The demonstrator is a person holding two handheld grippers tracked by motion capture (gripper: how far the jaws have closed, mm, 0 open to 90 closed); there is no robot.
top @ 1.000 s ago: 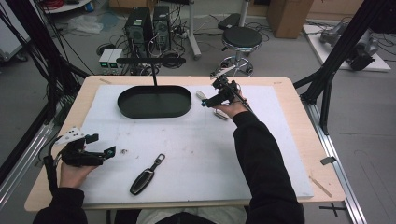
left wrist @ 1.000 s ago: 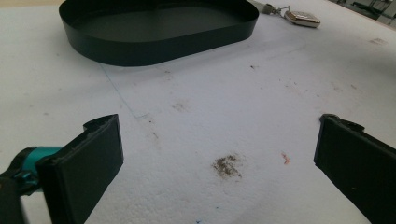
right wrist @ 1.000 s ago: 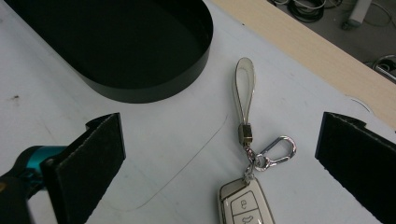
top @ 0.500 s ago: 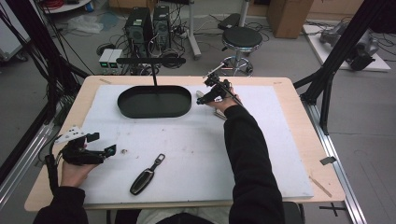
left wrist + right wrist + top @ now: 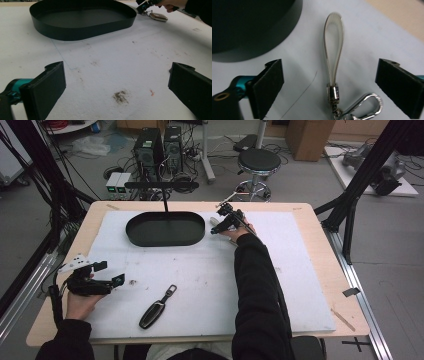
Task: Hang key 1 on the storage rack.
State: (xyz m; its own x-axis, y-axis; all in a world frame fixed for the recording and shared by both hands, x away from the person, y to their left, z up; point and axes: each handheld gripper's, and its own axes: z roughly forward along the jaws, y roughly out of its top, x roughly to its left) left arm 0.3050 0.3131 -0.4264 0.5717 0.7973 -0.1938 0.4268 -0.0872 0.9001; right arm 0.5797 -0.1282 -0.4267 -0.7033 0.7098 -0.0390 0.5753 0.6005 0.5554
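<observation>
R gripper (image 5: pixel 329 85) jaws wide, just been closing a bit — straddling pale key strap (image 5: pixel 333 53), not touching it.

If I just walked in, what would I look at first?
Probably the big black oval tray at the far side of the white mat. Right beside it, the right claw hangs with its jaws open over a pale strap loop with a shiny metal clip; the jaws have just been closing a little. Nearer the person, a dark car key lies on the mat, by the open left claw.
</observation>
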